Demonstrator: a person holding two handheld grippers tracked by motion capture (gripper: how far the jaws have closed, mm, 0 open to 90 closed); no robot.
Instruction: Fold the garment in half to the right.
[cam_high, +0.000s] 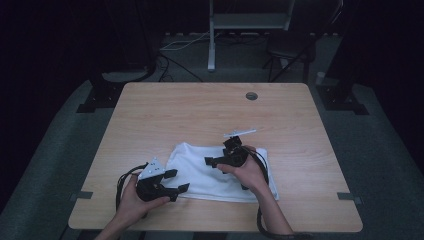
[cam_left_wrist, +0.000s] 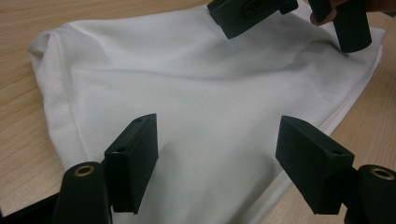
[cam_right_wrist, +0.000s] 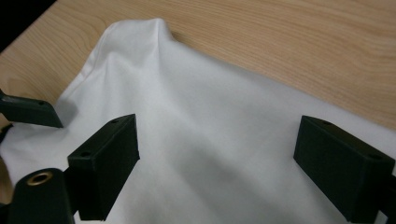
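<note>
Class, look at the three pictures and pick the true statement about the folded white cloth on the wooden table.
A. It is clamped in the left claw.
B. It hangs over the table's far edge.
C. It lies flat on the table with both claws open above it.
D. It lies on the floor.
C: the folded white cloth lies flat on the wooden table, and the left claw and right claw both stand open over it, nothing pinched.

cloth (cam_left_wrist: 205, 107): white fabric, soft, matt, fine knit | table (cam_high: 200, 110) under the cloth: pale wood grain, smooth | jaws: black matt plastic
</note>
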